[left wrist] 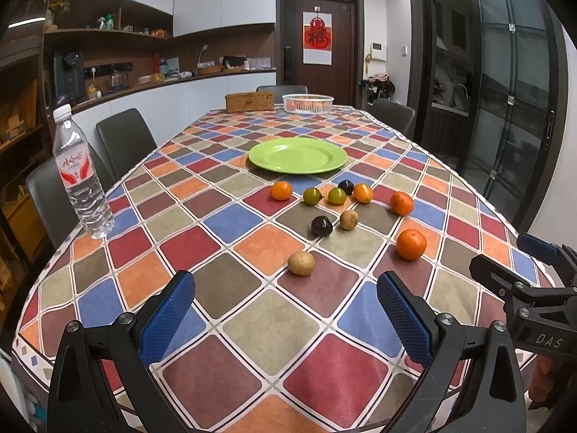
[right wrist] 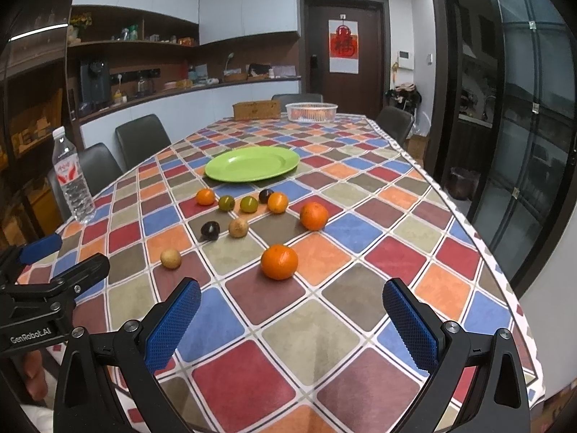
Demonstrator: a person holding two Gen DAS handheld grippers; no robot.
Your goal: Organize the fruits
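Observation:
Several small fruits lie loose on the checked tablecloth in front of an empty green plate (left wrist: 298, 154) (right wrist: 252, 163). Nearest are a tan fruit (left wrist: 301, 263) (right wrist: 170, 258) and an orange mandarin (left wrist: 411, 244) (right wrist: 279, 262). Behind them lie a dark plum (left wrist: 321, 226) (right wrist: 210, 230), a second tan fruit (left wrist: 348, 219) (right wrist: 238, 227), another mandarin (left wrist: 401, 203) (right wrist: 314, 216), two green fruits (left wrist: 312, 196) (right wrist: 227, 202), small oranges and another dark fruit. My left gripper (left wrist: 285, 310) is open and empty, short of the tan fruit. My right gripper (right wrist: 292, 310) is open and empty, short of the near mandarin.
A water bottle (left wrist: 81, 176) (right wrist: 72, 180) stands at the table's left edge. A white basket (left wrist: 307, 103) (right wrist: 311, 112) and a woven box (left wrist: 249, 101) (right wrist: 256, 109) sit at the far end. Dark chairs (left wrist: 124, 140) line the table. The table edge runs along the right.

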